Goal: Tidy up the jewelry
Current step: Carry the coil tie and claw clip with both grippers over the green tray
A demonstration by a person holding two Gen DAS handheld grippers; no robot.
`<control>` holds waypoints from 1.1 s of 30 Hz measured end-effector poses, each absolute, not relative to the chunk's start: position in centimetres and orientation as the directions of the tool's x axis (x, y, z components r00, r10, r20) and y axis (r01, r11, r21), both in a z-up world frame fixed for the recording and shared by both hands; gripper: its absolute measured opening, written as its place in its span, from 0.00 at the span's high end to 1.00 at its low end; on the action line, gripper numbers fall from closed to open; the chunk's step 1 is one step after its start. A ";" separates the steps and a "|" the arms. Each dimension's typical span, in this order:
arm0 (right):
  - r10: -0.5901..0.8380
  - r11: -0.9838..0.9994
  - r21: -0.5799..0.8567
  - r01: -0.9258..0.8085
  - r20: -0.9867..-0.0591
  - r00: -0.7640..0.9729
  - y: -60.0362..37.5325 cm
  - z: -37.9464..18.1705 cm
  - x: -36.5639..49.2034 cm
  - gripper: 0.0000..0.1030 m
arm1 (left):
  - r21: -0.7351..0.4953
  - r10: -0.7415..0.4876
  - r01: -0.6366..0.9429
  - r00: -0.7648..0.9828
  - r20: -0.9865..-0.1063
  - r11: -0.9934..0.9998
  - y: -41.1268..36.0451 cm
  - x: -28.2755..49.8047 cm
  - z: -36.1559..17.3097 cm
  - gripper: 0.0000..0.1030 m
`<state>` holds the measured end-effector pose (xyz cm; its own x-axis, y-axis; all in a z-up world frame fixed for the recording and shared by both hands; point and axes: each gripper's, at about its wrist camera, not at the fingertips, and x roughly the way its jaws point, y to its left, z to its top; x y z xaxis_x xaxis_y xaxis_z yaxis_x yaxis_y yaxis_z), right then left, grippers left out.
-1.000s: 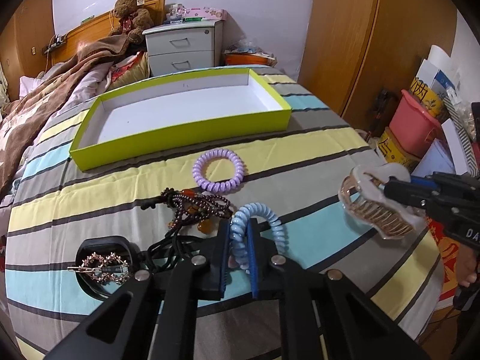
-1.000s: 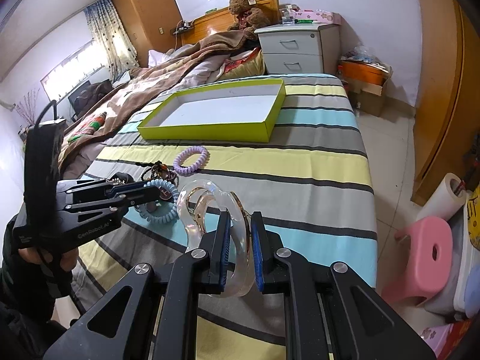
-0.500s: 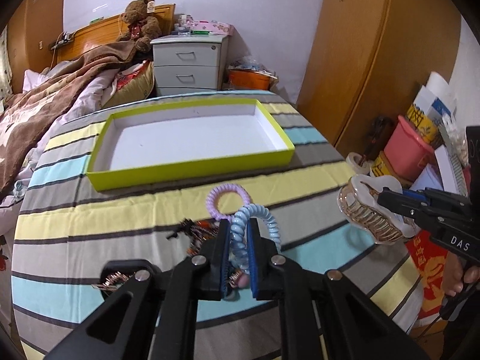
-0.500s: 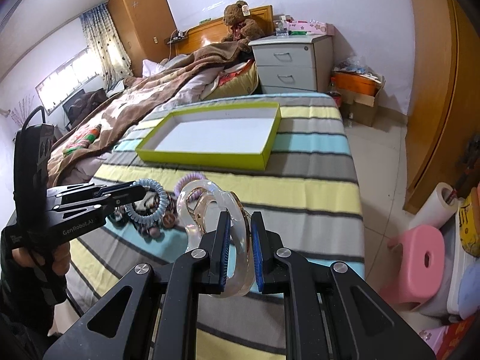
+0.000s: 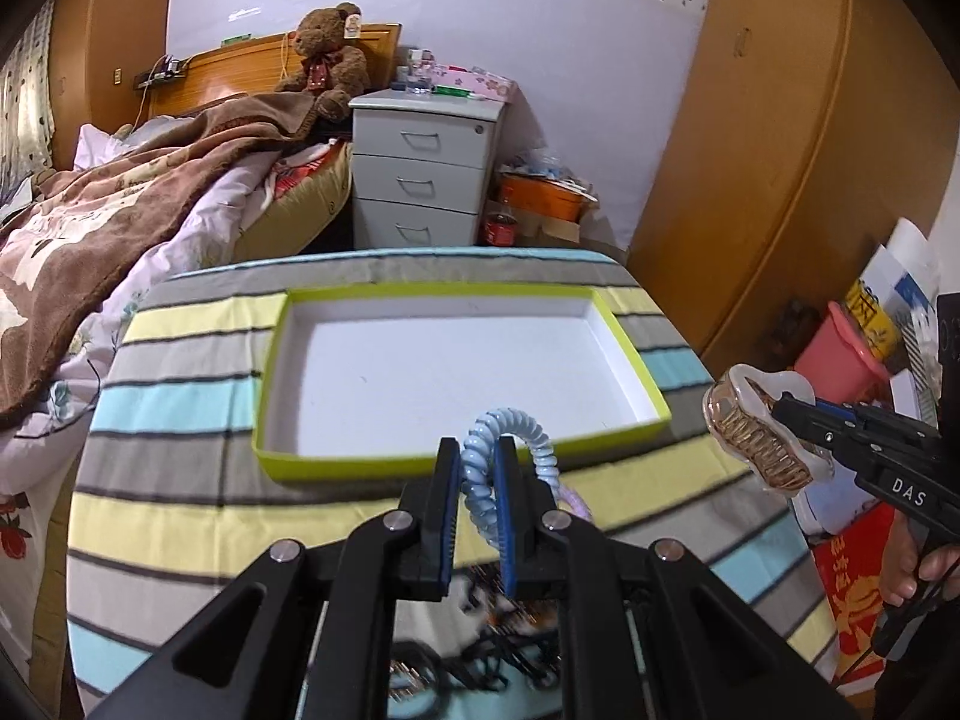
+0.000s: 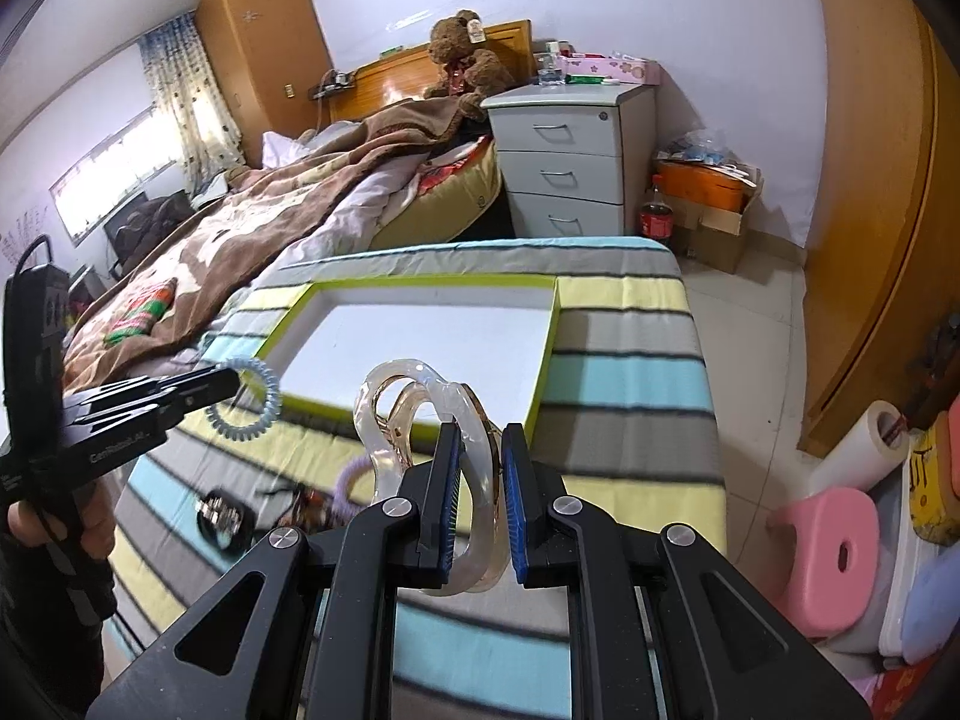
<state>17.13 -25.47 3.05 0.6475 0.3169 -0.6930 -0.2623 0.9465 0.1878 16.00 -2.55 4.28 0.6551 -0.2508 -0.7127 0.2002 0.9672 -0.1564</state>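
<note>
The left gripper (image 5: 477, 507) has its fingers nearly closed on a blue spiral hair tie (image 5: 510, 450) (loop arching toward 1 o'clock), above the near edge of the green tray (image 5: 456, 461). The right gripper (image 6: 483, 498) fingers clamp a clear hair claw (image 6: 420, 420), long axis pointing toward 11 o'clock, over the striped worktop (image 6: 630, 372).

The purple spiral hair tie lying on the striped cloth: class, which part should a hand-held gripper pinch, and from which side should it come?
Pinch one side of the coil, one finger inside the ring and one outside, coming from above. The purple spiral hair tie lies flat on the striped cloth, so its edge offers nothing to grip from the side. It looks close to the beaded piece; take the arc facing away from it.
</note>
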 end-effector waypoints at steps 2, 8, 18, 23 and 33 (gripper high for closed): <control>0.311 0.949 0.189 -0.253 -0.698 0.645 -25.1 3.0 18.5 0.86 | -0.157 -0.243 0.187 0.659 -0.712 0.970 -1.8 17.1 4.3 0.89; 0.294 0.955 0.207 -0.210 -0.714 0.635 -24.2 2.4 22.9 0.86 | -0.171 -0.222 0.143 0.661 -0.717 0.975 0.5 20.3 3.8 0.89; 0.273 0.962 0.219 -0.164 -0.755 0.597 -22.3 0.1 28.7 0.86 | -0.200 -0.212 0.088 0.609 -0.764 0.976 2.1 25.1 0.6 0.88; 0.263 0.964 0.222 -0.143 -0.769 0.582 -21.8 -1.2 30.7 0.86 | -0.190 -0.197 0.074 0.580 -0.791 0.979 2.0 26.7 -0.9 0.88; 0.233 0.972 0.195 -0.128 -0.788 0.569 -21.3 -2.7 32.3 0.86 | -0.193 -0.192 0.057 0.542 -0.818 0.980 2.2 27.8 -2.9 0.88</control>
<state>32.35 -21.31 -2.72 0.5694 0.2333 -0.7883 -0.1280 0.9724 0.1953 27.81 2.18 -2.91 0.5421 -0.1924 -0.8180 0.0570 0.9796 -0.1926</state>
